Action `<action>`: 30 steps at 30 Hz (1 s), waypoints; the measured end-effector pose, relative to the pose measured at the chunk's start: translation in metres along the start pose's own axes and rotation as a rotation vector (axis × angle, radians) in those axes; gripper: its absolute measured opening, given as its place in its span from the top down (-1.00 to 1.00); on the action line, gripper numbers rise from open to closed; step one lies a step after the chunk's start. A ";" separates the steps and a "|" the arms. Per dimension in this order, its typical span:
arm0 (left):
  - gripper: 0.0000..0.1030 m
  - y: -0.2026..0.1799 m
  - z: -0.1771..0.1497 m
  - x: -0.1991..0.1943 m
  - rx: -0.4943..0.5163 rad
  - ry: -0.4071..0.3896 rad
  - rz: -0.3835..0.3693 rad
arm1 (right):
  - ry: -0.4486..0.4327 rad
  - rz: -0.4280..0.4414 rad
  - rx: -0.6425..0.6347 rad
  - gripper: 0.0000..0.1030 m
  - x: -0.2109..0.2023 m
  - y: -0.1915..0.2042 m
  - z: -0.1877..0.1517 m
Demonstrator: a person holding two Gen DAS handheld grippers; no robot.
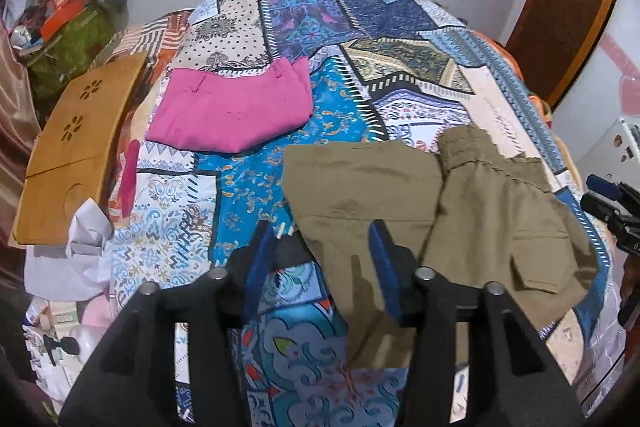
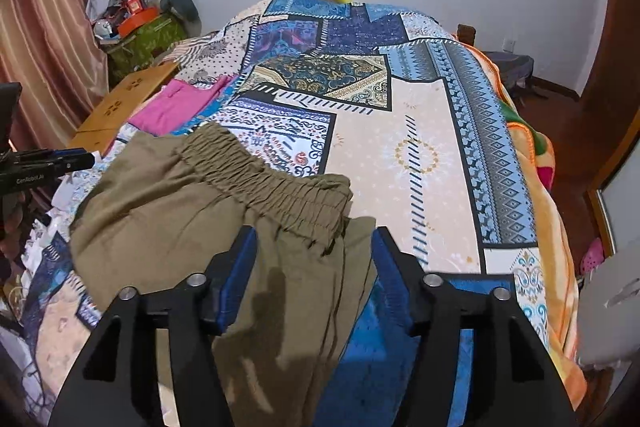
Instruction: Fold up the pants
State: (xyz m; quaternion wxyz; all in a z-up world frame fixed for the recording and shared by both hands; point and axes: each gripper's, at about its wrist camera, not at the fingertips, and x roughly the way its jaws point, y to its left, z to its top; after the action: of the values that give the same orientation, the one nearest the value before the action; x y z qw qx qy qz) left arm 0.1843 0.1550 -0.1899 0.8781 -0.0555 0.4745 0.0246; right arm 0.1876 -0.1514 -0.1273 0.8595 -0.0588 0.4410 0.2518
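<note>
Pants [image 2: 208, 211] — under open right gripper [image 2: 314, 247]

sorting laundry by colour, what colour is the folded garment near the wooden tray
Pink, plain with no pattern; clearest in the left wrist view.

Your khaki pants [image 2: 168, 211] are matt woven cloth, smooth across the legs and puckered along the elastic waistband [image 2: 264, 179] at twelve o'clock of your right gripper [image 2: 314, 251]. The bedspread [image 2: 420, 155] under them is smooth printed cloth — faintly sheeny. At ten o'clock, the folded pink garment [image 1: 232, 115] looks soft and matt, the wooden tray [image 1: 76, 143] smooth and satin-finished. Both grippers — left gripper [image 1: 320, 243] included — are matt black plastic with ribbed blue pads [image 2: 240, 275] and bright metal pins.
</note>
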 end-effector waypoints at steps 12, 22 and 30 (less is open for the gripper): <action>-0.13 0.002 -0.030 0.041 -0.071 0.137 -0.137 | 0.092 0.026 0.156 -0.39 0.021 -0.011 -0.042; -0.06 0.003 -0.019 0.059 -0.114 0.135 -0.209 | 0.118 0.182 0.319 -0.40 0.048 -0.032 -0.050; 0.77 0.006 -0.010 0.064 -0.148 0.125 -0.212 | 0.099 0.208 0.335 0.18 0.057 -0.032 -0.043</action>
State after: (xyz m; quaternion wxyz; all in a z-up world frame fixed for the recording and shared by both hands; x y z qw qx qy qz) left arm 0.2108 0.1590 -0.2489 0.8381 -0.1713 0.5166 -0.0367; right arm 0.1995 -0.1717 -0.2021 0.8039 0.1184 0.5221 0.2590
